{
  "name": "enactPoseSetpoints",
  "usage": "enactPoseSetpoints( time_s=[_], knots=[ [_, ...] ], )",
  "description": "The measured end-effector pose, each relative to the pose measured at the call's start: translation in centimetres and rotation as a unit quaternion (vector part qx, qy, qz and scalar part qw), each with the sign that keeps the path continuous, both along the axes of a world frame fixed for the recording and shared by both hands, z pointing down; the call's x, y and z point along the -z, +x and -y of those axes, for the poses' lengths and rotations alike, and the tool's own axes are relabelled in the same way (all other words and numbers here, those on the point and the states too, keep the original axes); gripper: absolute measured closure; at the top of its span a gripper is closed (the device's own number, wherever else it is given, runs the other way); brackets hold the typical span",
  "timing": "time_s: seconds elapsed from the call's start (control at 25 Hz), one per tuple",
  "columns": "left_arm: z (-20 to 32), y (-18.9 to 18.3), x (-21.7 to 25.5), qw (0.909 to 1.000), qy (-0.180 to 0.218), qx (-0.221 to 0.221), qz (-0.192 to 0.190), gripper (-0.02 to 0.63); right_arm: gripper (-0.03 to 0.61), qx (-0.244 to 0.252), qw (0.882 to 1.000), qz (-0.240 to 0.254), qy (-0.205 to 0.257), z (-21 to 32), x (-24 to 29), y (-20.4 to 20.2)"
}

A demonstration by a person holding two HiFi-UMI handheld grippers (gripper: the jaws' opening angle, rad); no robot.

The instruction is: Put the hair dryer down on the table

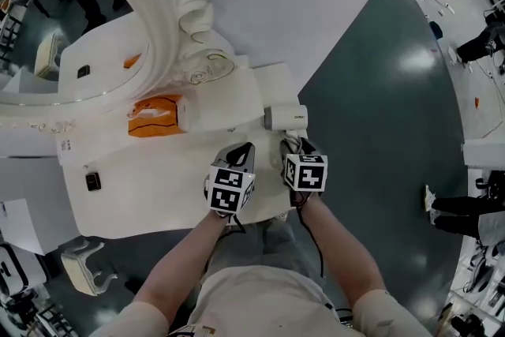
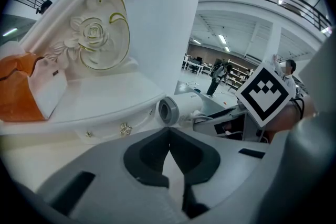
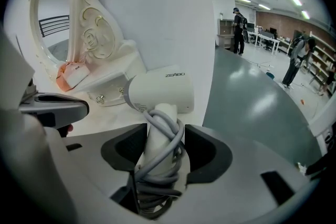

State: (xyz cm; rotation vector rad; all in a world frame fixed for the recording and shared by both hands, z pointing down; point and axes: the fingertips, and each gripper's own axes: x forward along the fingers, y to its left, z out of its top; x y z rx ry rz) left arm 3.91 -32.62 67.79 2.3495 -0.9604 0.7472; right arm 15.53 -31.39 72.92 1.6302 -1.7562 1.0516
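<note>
- The right gripper (image 3: 165, 136) has its jaws closed on the handle of the hair dryer (image 3: 160, 91), with one dark pad on each side of the handle. A grey cord (image 3: 160, 165) is wound around the handle between the pads.
- The left gripper (image 2: 168, 139) has its jaws brought together at the tips, and nothing is between them.
- In the head view the left gripper (image 1: 241, 155) and the right gripper (image 1: 294, 142) sit side by side over the near edge of the white table (image 1: 142, 193). A bare forearm leads back from each to the person.
- The hair dryer (image 1: 286, 117) stands up from the right gripper. Its white barrel lies crosswise above the right end of the table, close to the table's right edge. None of the views shows whether it touches the tabletop.
- In the left gripper view the barrel's grey-ringed end (image 2: 169, 111) faces the camera, just beside the edge of a raised white shelf (image 2: 100, 107).
- An orange and white packet (image 1: 154, 116) lies on that shelf, to the left of the hair dryer.
- A small dark square thing (image 1: 93, 181) lies on the left part of the table, well apart from both grippers.
- Behind the shelf rises a mirror (image 3: 52, 13) in a carved white frame with gold-lined scrolls (image 2: 97, 39).
- To the right of the table there is dark, glossy floor (image 1: 379, 91).
- Far off, people (image 3: 239, 23) stand among desks and shelves.
</note>
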Motion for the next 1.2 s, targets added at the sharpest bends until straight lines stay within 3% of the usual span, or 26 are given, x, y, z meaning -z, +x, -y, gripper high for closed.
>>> enactPoseSetpoints(
  time_s=[0.4,0.56,0.72,0.92,1.04,1.2],
  knots=[
    [-0.8,-0.4,-0.2,1.0,-0.007,-0.003,0.002,0.6,0.337,-0.024,0.999,-0.032,-0.015,0.0,-0.3,0.3],
    [-1.0,-0.6,0.8,0.9999,-0.006,0.002,-0.012,0.6,0.326,-0.051,0.998,-0.022,-0.007,0.0,0.3,0.7],
    [-0.9,-0.6,2.0,0.9997,-0.001,0.004,-0.025,0.6,0.316,-0.046,0.999,-0.01,0.011,0.3,1.9,0.6],
    [-0.7,-0.6,5.0,0.9986,0.014,0.006,-0.05,0.6,0.316,-0.059,0.997,0.018,0.056,0.5,6.9,1.0],
    [-0.4,-0.2,7.7,0.9973,0.041,-0.002,-0.061,0.6,0.318,-0.06,0.994,0.032,0.089,0.7,10.6,1.2],
    [0.1,0.1,12.4,0.9932,0.086,-0.008,-0.078,0.6,0.319,-0.041,0.986,0.014,0.161,1.1,17.1,1.8]
  ],
)
